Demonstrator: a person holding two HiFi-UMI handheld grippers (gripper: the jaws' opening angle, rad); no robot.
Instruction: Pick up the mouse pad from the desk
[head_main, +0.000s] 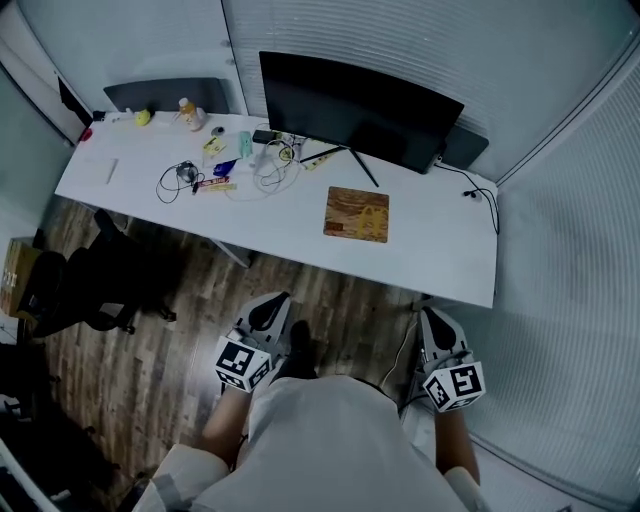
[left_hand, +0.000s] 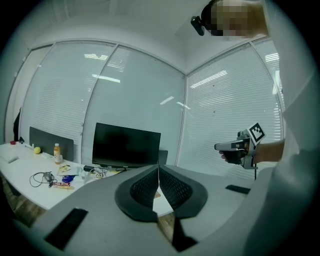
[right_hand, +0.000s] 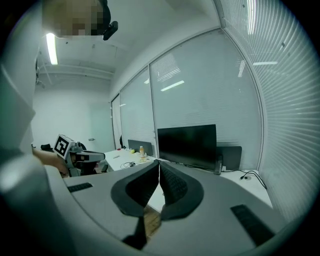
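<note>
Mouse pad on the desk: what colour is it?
The mouse pad is mottled orange-brown; head view shows it best.

The mouse pad (head_main: 356, 214) is lying flat on the white tabletop (head_main: 440, 245). It is a brownish-orange, nearly square sheet showing a mottled pattern. It is sitting right of the tabletop's middle, near the front of the dark monitor (head_main: 350, 105), with its edges running roughly parallel to the tabletop's near edge.

Lighting: cool, even, rather dim; supplied by a ceiling strip light (right_hand: 51, 48), mirrored as streaks in the glass walls (left_hand: 140, 95). Desk (head_main: 440, 250) rendered brightest, floor (head_main: 130, 380) sunk in shadow. Gripper views strongly bowed, blackened at the corners; nearest foreground possibly slightly soft
</note>
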